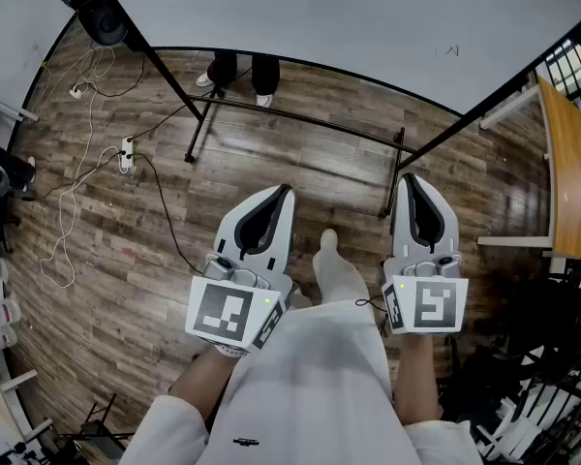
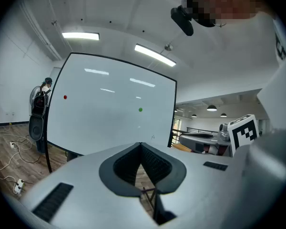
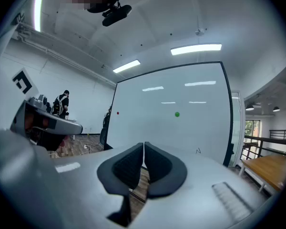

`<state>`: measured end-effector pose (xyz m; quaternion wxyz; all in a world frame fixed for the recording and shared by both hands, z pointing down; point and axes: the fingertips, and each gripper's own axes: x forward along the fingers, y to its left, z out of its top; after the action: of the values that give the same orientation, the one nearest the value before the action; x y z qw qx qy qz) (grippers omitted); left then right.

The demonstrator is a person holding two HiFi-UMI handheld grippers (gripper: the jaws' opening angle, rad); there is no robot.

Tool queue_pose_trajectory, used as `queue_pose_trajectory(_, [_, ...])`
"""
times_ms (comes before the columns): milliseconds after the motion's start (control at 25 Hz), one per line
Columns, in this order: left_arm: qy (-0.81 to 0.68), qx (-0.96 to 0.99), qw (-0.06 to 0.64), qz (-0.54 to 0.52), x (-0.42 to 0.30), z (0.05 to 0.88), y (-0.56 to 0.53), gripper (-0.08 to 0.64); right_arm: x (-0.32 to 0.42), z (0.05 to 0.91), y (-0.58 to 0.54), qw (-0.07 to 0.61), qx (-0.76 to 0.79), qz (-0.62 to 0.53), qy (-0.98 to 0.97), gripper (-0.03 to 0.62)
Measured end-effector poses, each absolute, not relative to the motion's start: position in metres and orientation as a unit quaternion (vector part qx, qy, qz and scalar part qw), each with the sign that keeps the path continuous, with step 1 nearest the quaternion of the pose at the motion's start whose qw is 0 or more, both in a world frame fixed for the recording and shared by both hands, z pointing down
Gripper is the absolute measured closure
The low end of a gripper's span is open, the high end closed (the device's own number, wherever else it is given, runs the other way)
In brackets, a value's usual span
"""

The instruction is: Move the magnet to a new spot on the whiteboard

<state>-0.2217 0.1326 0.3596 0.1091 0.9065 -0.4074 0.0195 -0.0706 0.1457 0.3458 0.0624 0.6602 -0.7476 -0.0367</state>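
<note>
Jaws of our left gripper (image 2: 141, 145) sit clenched together on nothing, and our right gripper (image 3: 144, 144) is likewise pressed closed and empty. Well beyond both we see the upright whiteboard (image 2: 100, 128), with a green magnet (image 2: 140, 109) right of its middle and a red magnet (image 2: 65, 97) near its left edge.

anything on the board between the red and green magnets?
Nothing. The whiteboard is bare between the red magnet and the green magnet, apart from ceiling-light reflections. Both gripper views show this.
</note>
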Motion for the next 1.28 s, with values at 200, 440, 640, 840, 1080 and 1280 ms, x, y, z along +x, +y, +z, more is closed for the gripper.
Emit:
queue_pose_trajectory(200, [-0.413, 0.904, 0.109, 0.015, -0.222, 0.356, 0.173, 0.554, -0.075, 0.348, 0.186, 0.070, 0.646, -0.042, -0.759, 0.583])
queue_pose_trajectory(440, [-0.425, 0.900, 0.096, 0.013, -0.207, 0.346, 0.192, 0.554, -0.063, 0.337, 0.205, 0.053, 0.638, -0.049, -0.766, 0.583])
queue_pose_trajectory(640, [-0.426, 0.901, 0.084, 0.021, -0.168, 0.343, 0.200, 0.554, -0.029, 0.338, 0.213, 0.034, 0.636, -0.039, -0.770, 0.581])
queue_pose_trajectory(840, [-0.424, 0.903, 0.067, 0.033, -0.123, 0.339, 0.202, 0.554, 0.014, 0.339, 0.218, 0.015, 0.636, -0.033, -0.771, 0.581])
queue_pose_trajectory(1080, [-0.427, 0.902, 0.057, 0.037, -0.085, 0.339, 0.206, 0.554, 0.045, 0.338, 0.223, 0.011, 0.628, -0.050, -0.777, 0.581])
queue_pose_trajectory(1280, [-0.429, 0.901, 0.055, 0.043, -0.067, 0.335, 0.187, 0.554, 0.071, 0.336, 0.207, -0.006, 0.628, -0.035, -0.778, 0.581])
